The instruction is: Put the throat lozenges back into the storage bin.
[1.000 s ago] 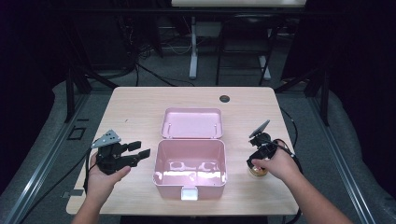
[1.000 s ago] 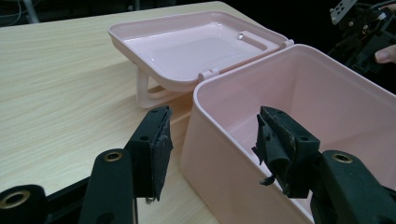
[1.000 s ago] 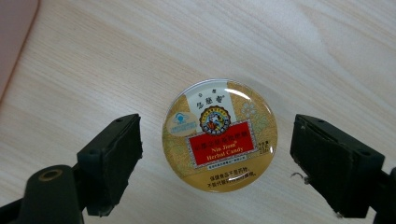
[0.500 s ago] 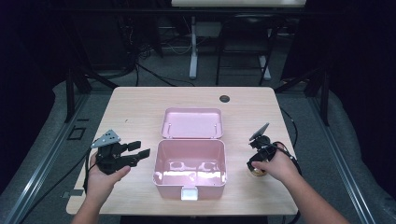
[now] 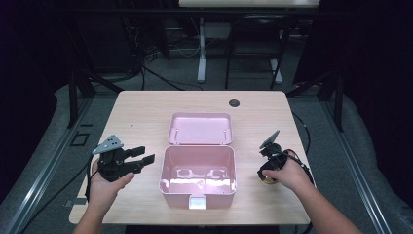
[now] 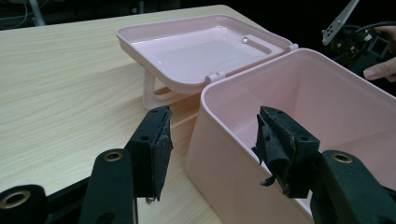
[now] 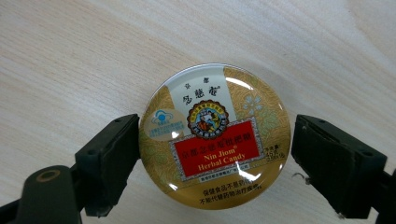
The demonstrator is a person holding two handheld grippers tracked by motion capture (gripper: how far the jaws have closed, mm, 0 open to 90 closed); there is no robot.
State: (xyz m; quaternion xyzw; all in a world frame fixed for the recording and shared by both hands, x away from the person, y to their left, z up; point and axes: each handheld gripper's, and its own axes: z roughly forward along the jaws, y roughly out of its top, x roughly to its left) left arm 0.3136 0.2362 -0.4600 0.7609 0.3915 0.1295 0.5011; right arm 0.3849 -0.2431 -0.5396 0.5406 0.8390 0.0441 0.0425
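**A:** Where is the candy tin [image 7: 215, 136] now?

**B:** It lies flat on the table [image 5: 146, 112], to the right of the pink box [image 5: 198, 171]. Your right gripper [image 7: 215, 158] points down over it. The jaws are spread apart, one on each side of the tin. The left jaw looks like it touches the rim. The right jaw has a little gap.

**A:** What can go wrong?

**B:** The tin is round, shiny and low. If you squeeze too high on it, it can pop out and slide away. If one jaw pushes first, the tin can scoot sideways, and it sits close to the table edge.

**A:** And your other hand?

**B:** Your left gripper [image 6: 212, 154] is open too and holds nothing. One jaw hangs over the box wall. If you bump it, the box can move, and the open lid [image 5: 200, 128] with it.
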